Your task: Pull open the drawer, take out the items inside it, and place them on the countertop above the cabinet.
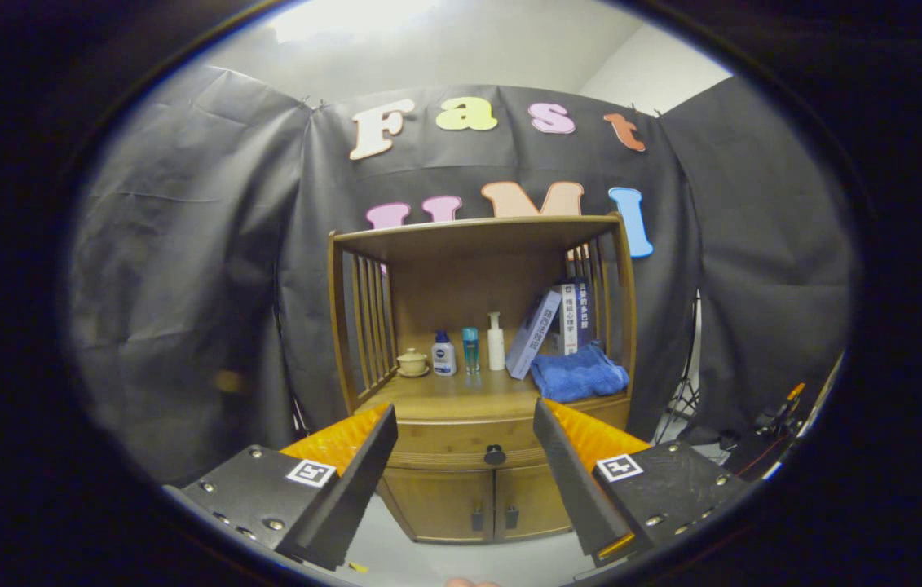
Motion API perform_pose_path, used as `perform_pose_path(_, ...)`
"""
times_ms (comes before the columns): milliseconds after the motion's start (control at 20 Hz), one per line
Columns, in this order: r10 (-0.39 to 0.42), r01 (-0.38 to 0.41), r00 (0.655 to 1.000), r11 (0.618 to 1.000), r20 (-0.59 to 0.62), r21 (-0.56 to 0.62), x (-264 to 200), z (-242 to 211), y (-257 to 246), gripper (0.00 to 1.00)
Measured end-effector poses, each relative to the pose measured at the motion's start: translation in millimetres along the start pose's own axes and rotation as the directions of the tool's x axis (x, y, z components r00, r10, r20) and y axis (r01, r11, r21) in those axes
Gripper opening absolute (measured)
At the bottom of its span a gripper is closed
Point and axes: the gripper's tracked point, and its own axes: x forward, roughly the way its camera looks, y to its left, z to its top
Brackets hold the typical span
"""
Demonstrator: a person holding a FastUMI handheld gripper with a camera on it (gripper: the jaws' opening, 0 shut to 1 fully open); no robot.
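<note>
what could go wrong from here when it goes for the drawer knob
The gripper is open and apart from the cabinet, with the small drawer knob between its fingers but beyond them. The knob is small, so the fingers may close off-centre and slip off. The countertop already holds a towel, bottles, books and a cup, so items placed there could topple a bottle.

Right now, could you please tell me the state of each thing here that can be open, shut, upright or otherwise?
claw: open, holding nothing, short of the cabinet
drawer: shut, knob untouched
cabinet doors: both shut
three bottles: upright on the countertop
lidded cup: lid on
books: one leaning, the others upright
blue towel: folded, lying on the countertop
</note>
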Motion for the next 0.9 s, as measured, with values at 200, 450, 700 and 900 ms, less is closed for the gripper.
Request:
perform_pose_path(200,-0.019,0.019,1.000,1.000,0.017,-0.019,13.0,-4.1,-7.4,1.00)
perform_pose_path(450,-0.043,0.043,0.999,0.999,0.026,-0.008,54.4,-26.6,-20.7,1.00)
perform_pose_path(700,-0.051,0.050,0.999,0.998,-0.011,-0.025,107.0,-72.5,-30.8,1.00)
perform_pose_path(900,-0.043,0.042,0.997,0.999,-0.057,-0.009,160.9,-124.8,-37.6,1.00)
